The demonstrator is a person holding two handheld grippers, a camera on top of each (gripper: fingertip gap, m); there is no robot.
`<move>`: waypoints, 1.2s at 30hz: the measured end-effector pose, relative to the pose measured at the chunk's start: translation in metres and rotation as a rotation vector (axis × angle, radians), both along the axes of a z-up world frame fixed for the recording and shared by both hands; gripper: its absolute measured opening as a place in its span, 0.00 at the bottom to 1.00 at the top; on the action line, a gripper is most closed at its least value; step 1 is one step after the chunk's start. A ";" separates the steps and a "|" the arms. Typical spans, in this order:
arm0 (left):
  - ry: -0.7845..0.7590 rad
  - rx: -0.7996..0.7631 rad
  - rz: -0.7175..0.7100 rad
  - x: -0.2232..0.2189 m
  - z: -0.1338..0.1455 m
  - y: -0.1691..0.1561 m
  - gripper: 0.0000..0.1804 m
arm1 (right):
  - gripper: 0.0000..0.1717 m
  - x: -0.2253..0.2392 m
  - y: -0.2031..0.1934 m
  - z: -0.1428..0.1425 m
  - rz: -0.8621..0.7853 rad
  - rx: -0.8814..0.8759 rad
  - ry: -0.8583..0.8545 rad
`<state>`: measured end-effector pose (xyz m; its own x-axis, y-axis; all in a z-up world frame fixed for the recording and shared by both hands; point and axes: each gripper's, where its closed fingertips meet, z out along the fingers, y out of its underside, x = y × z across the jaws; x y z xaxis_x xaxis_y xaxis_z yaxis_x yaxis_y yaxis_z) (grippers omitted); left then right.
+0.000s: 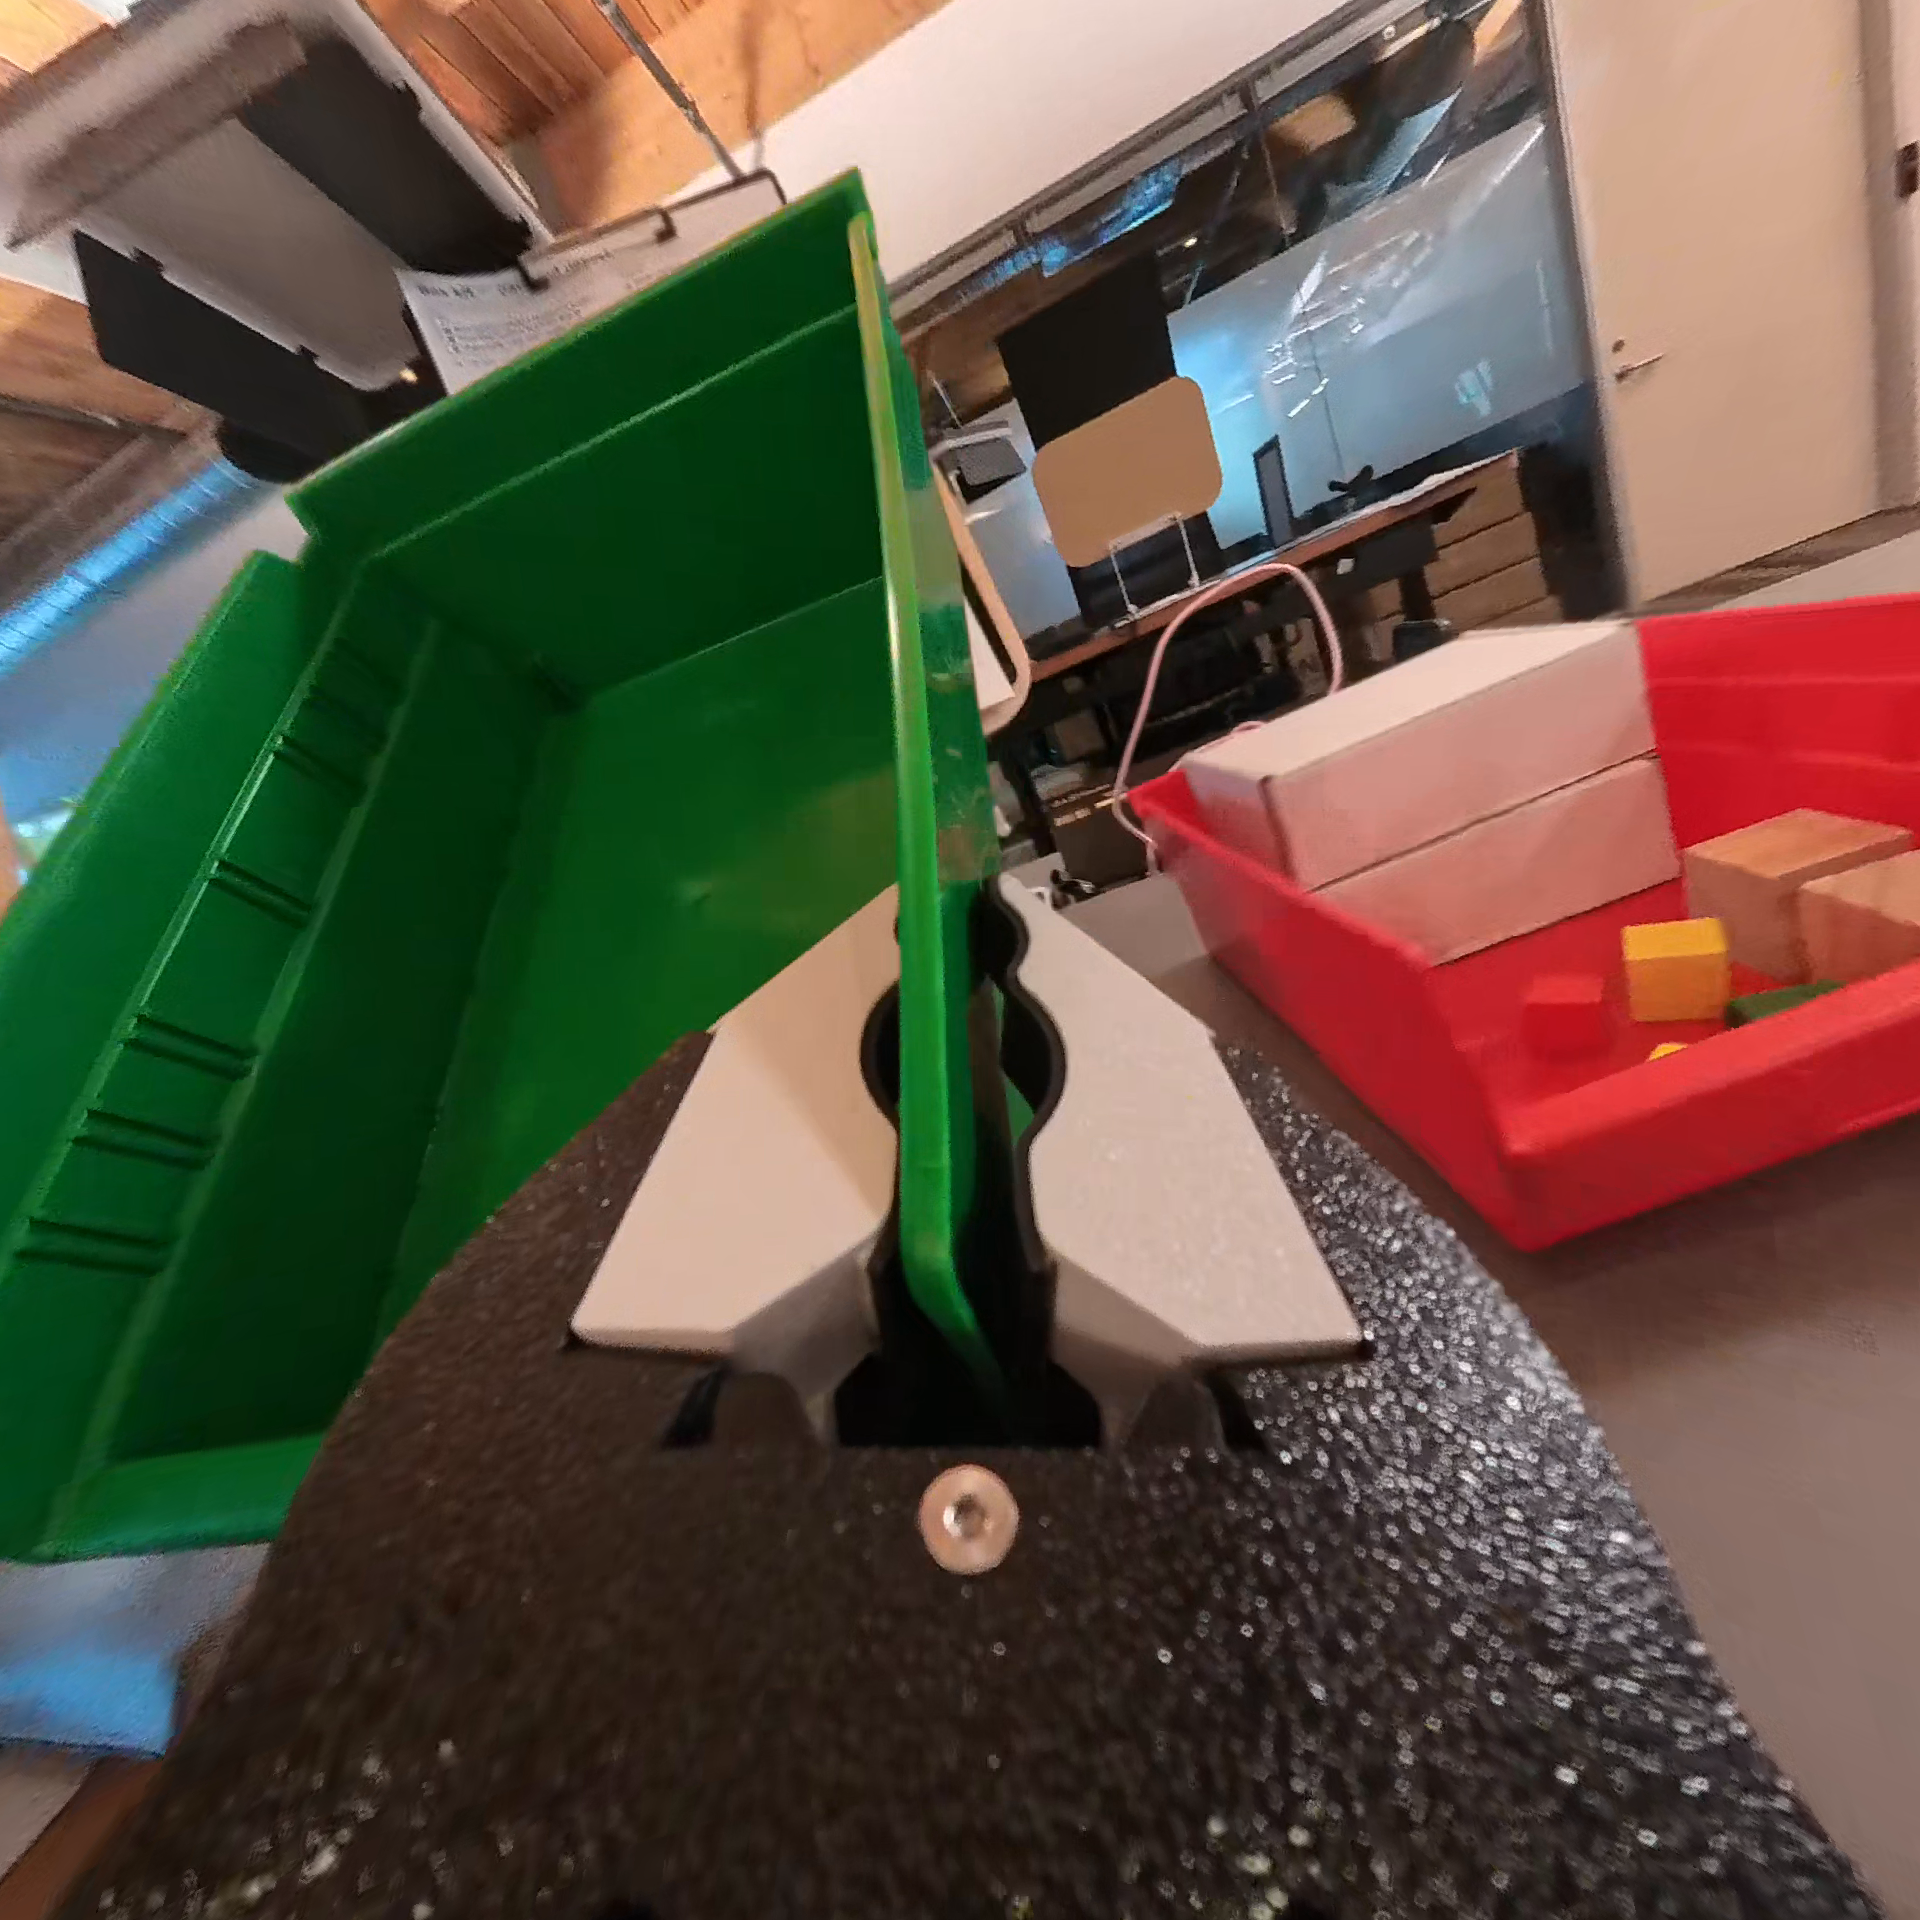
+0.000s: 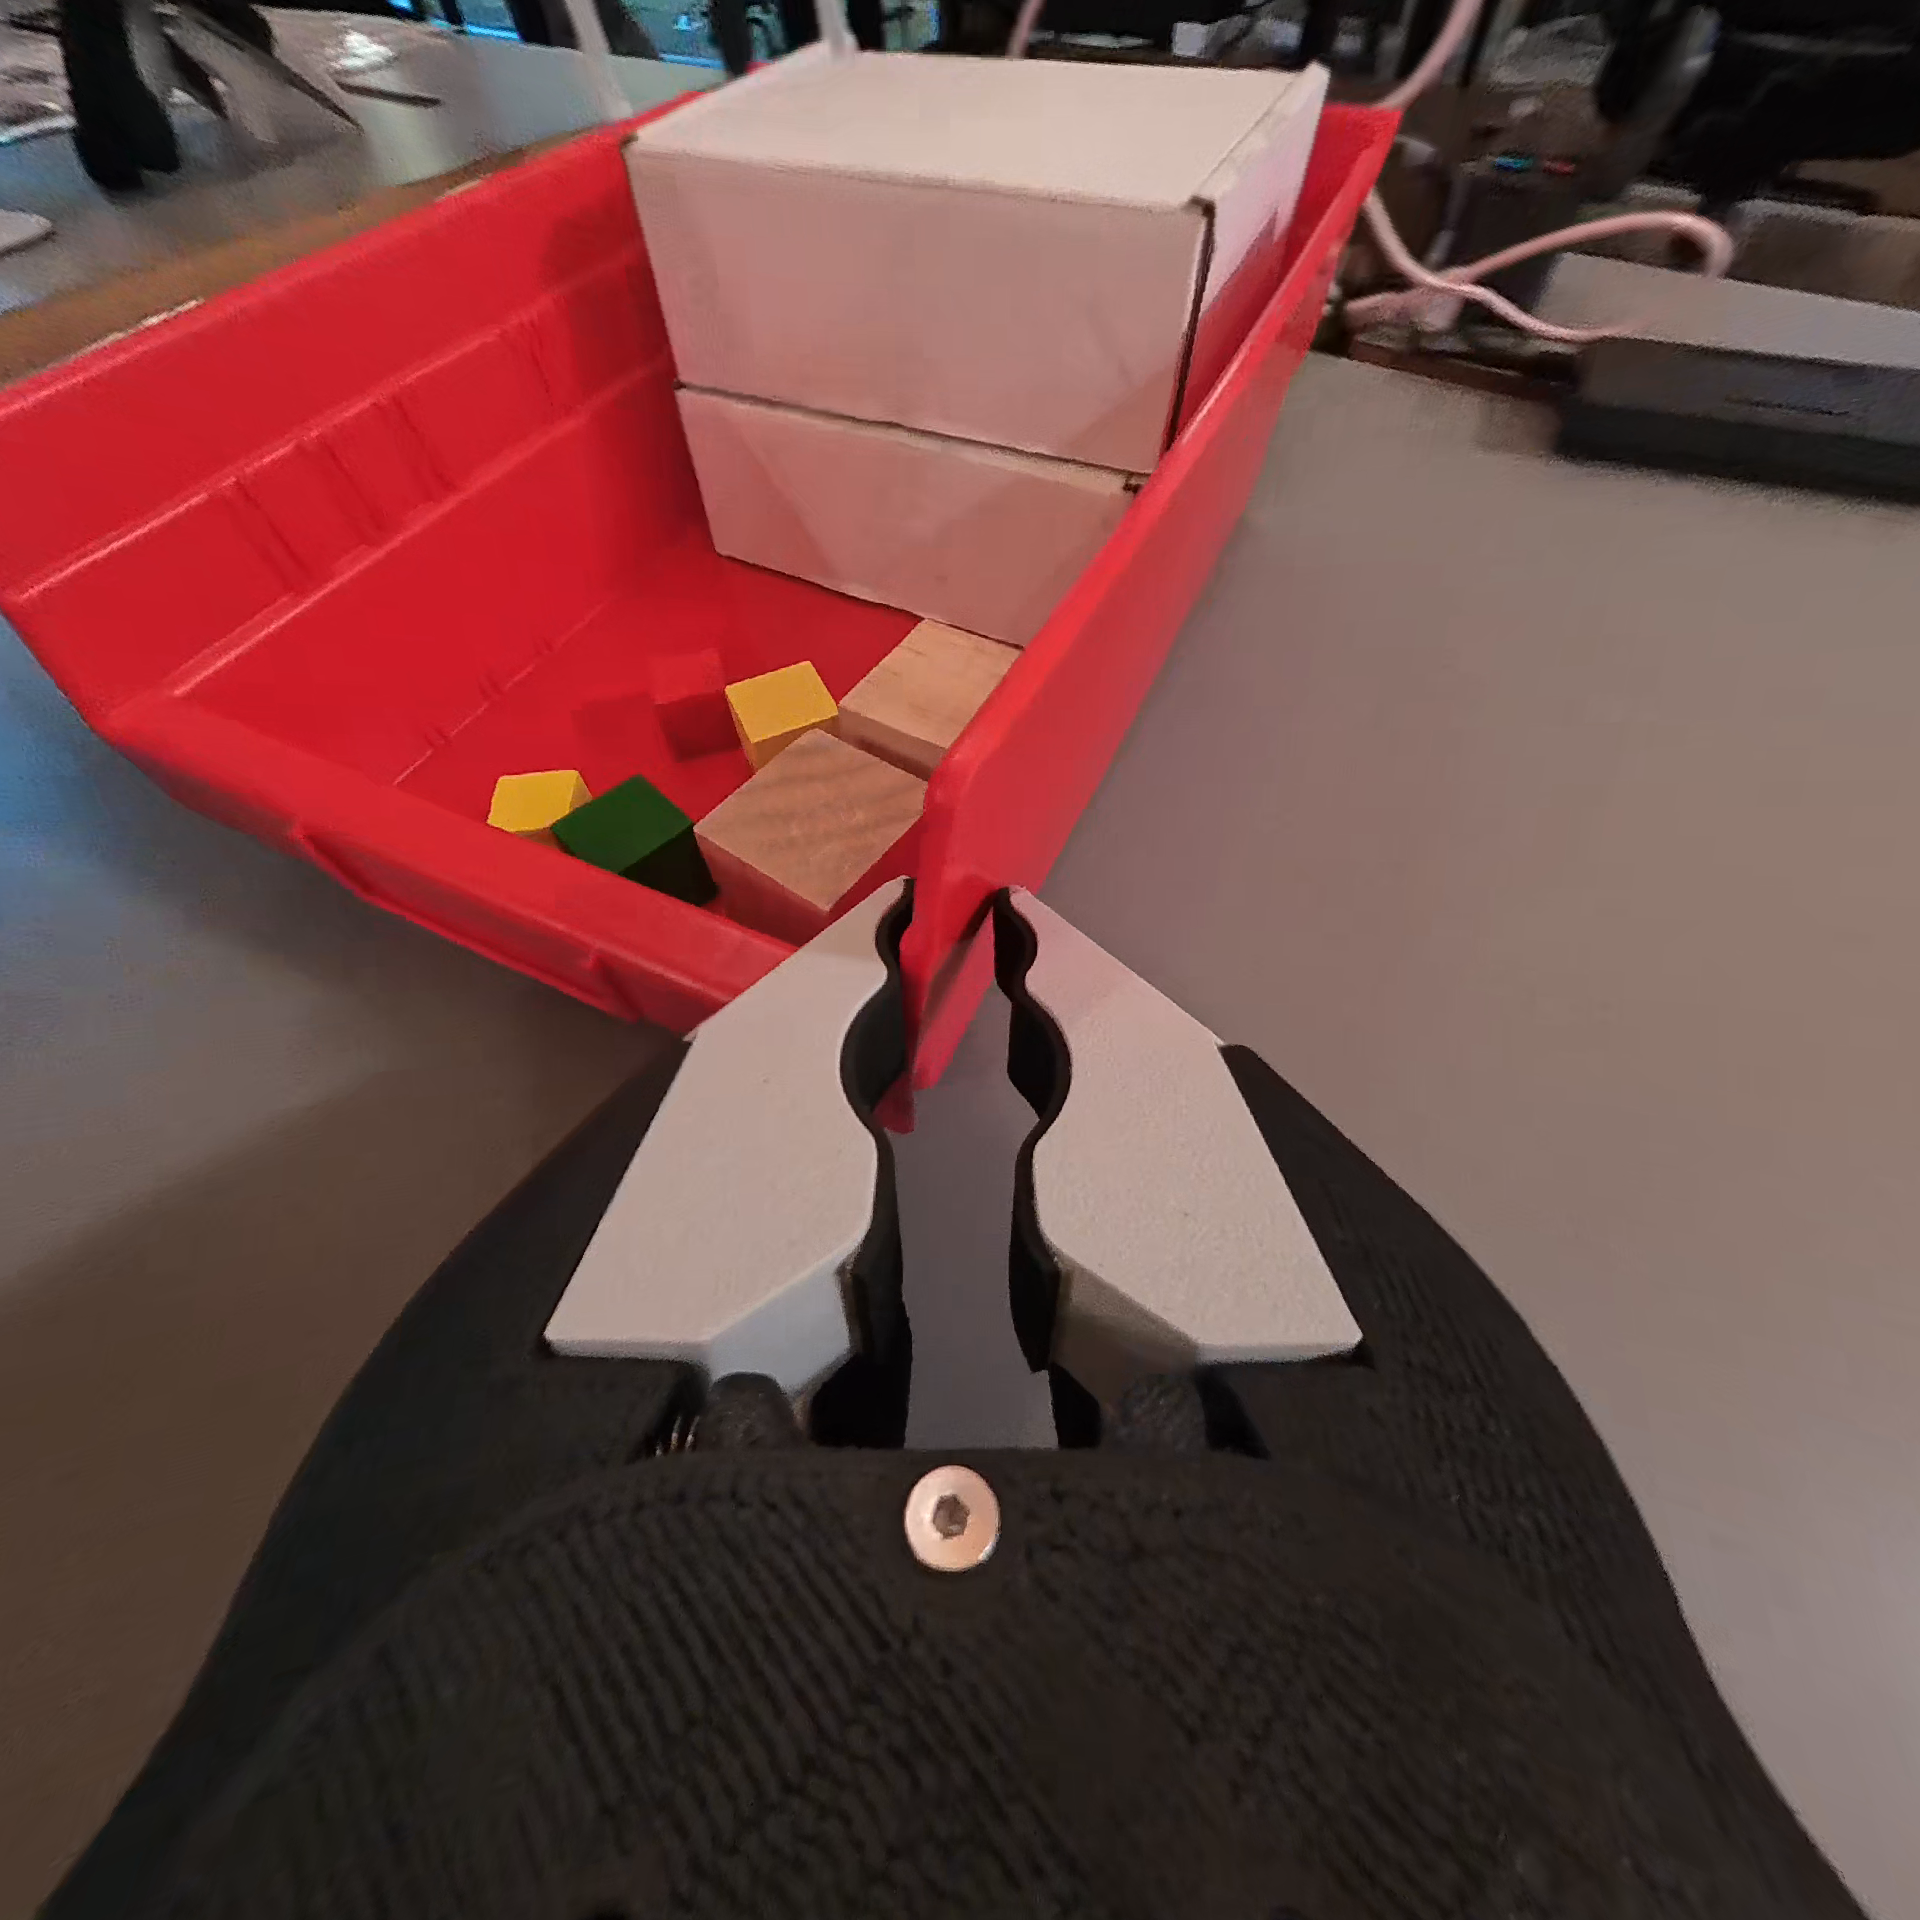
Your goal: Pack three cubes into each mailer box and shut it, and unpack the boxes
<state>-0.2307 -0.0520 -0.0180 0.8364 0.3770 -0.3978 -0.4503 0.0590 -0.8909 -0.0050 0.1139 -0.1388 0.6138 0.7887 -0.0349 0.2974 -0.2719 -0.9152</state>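
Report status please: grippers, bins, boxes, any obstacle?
Left gripper clamps green bin wall, bin tilted. Right gripper astride red bin corner. Two white boxes stacked, cubes loose inside.

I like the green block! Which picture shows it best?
The right wrist view: the green cube sits close and whole in the red bin, beside a yellow cube. The left wrist view shows only a small green sliver of it.

Office: desks [image 1: 1382, 520], glass partition [image 1: 1403, 312]
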 end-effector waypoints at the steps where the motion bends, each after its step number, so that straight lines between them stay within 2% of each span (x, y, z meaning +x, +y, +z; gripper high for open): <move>1: 0.017 0.007 0.011 0.000 0.001 0.000 0.03 | 0.07 -0.015 -0.004 0.000 0.018 -0.004 0.007; 7: 0.046 0.058 0.012 0.003 0.007 -0.001 0.03 | 0.13 -0.101 -0.046 0.003 0.196 0.022 0.021; 9: 0.054 0.063 0.006 0.004 0.007 0.000 0.03 | 0.22 -0.115 -0.058 0.009 0.265 0.030 0.063; 12: 0.064 0.081 -0.020 0.012 0.009 0.002 0.03 | 0.38 -0.105 -0.064 0.043 0.311 0.114 0.255; 14: 0.070 0.115 -0.059 0.025 0.014 0.006 0.04 | 0.39 -0.073 -0.051 0.068 0.245 0.233 0.365; 18: 0.130 0.171 -0.190 0.074 0.027 0.014 0.03 | 0.38 0.032 0.001 0.102 -0.064 0.495 0.435; 20: 0.171 0.183 -0.280 0.107 0.032 0.020 0.03 | 0.38 0.092 0.021 0.109 -0.220 0.627 0.402; 23: 0.223 0.168 -0.457 0.162 0.034 0.032 0.03 | 0.35 0.180 0.037 0.123 -0.437 0.855 0.259; 26: 0.224 0.116 -0.646 0.221 0.038 0.056 0.03 | 0.30 0.244 0.024 0.141 -0.514 1.081 0.203; 28: 0.188 0.041 -0.773 0.264 0.035 0.076 0.03 | 0.29 0.282 0.021 0.146 -0.596 1.125 0.202; 29: 0.161 -0.003 -0.837 0.286 0.032 0.085 0.03 | 0.26 0.301 0.023 0.147 -0.660 1.122 0.229; 31: 0.092 -0.074 -0.978 0.326 0.021 0.103 0.03 | 0.25 0.328 0.025 0.150 -0.749 1.078 0.346; 34: -0.040 -0.167 -1.186 0.374 -0.003 0.124 0.04 | 0.25 0.336 0.019 0.154 -0.774 1.089 0.400; 36: -0.051 -0.269 -1.204 0.398 -0.022 0.139 0.04 | 0.25 0.338 0.011 0.159 -0.801 1.152 0.387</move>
